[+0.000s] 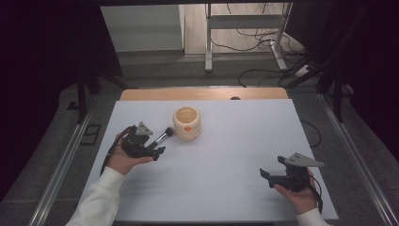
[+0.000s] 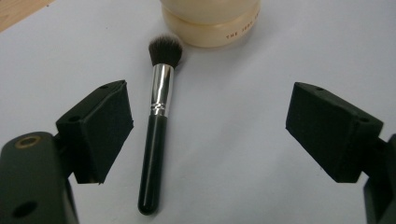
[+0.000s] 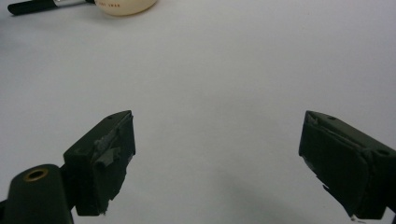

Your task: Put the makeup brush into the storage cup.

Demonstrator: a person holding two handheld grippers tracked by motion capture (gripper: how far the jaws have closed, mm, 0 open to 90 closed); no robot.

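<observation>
A makeup brush with a black handle, silver ferrule and dark bristles lies flat on the white table, its bristle end close to a cream-coloured round cup. My left gripper stands open at the table's left, just short of the brush handle. In the left gripper view the brush lies between the jaws, nearer the left one, and nothing touches it. My right gripper rests open near the front right of the table, nothing between its jaws. The cup and brush handle sit far off in the right gripper view.
A wooden strip runs along the table's far edge. Beyond it are a metal stand's legs and loose cables on the floor. Metal rails flank the table on both sides.
</observation>
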